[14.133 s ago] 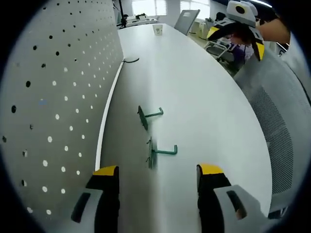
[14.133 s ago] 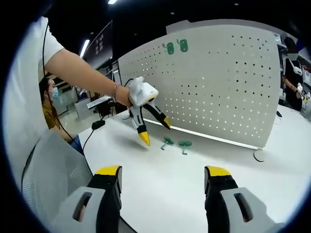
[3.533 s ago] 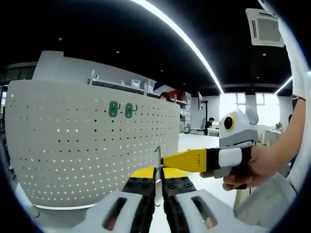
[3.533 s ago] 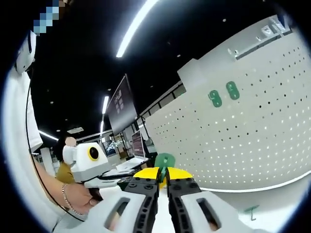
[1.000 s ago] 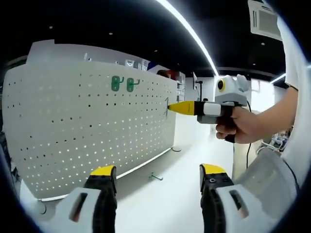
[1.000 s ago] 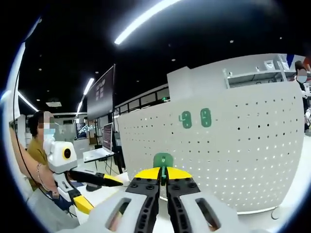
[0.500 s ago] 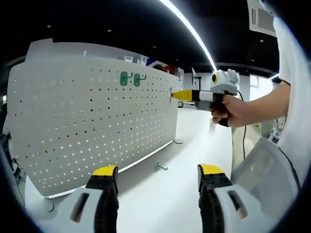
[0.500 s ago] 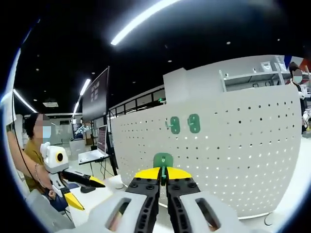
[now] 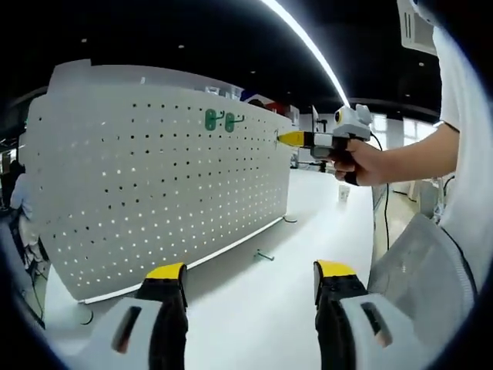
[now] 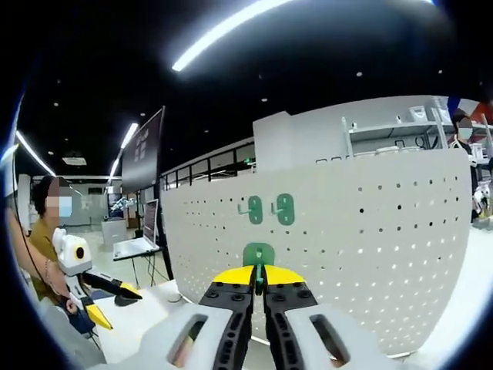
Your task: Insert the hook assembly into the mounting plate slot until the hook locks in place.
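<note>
The white pegboard mounting plate (image 9: 154,185) stands on the table (image 9: 254,308), with two green hooks (image 9: 219,120) hung side by side near its top. My right gripper (image 9: 286,139) is up in the air close to the board's upper right part, shut on a green hook assembly (image 9: 278,137). In the right gripper view the hook's green plate (image 10: 259,253) sticks up from my shut right gripper (image 10: 259,276), just below the two mounted hooks (image 10: 269,210) on the board (image 10: 370,239). My left gripper (image 9: 249,270) is open and holds nothing. Another green hook (image 9: 264,255) lies on the table by the board's foot.
A person's hand and forearm (image 9: 385,158) carry the right gripper. A mesh chair back (image 9: 408,262) stands at the table's right edge. A small cup (image 9: 343,192) sits far down the table. My left gripper (image 10: 96,301) is low at the left, near a seated person (image 10: 42,254).
The right gripper has carried its hook farther from the left gripper and up along the board, towards the two mounted hooks. The left gripper stays open and low.
</note>
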A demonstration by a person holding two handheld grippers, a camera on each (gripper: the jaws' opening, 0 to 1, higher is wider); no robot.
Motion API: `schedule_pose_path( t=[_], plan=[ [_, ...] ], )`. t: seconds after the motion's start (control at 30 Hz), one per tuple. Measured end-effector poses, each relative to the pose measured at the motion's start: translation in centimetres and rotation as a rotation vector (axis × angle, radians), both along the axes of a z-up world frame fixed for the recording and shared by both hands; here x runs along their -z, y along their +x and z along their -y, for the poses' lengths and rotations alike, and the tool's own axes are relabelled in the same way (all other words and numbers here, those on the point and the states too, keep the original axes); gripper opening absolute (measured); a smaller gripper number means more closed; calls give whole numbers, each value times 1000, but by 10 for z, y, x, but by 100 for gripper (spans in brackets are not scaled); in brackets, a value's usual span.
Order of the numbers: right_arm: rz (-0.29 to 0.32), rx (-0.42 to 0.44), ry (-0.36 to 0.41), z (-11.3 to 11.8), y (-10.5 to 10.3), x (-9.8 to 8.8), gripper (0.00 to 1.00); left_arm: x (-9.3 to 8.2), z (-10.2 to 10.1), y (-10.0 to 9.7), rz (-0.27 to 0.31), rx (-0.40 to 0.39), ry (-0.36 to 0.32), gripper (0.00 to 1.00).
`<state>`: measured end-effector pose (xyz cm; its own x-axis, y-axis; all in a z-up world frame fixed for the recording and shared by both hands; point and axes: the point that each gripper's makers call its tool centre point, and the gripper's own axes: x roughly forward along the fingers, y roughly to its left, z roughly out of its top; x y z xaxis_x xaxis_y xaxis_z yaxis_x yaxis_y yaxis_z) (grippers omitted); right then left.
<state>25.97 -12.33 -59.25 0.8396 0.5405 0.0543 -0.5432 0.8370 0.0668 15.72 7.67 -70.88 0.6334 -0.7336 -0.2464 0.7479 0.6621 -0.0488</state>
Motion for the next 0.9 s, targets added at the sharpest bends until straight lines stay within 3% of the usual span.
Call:
schedule_pose_path(
  t=[0.9],
  plan=[
    [57,144,-70,32,43,-24,1,24,-19,-18,-46,-40,28,68]
  ],
)
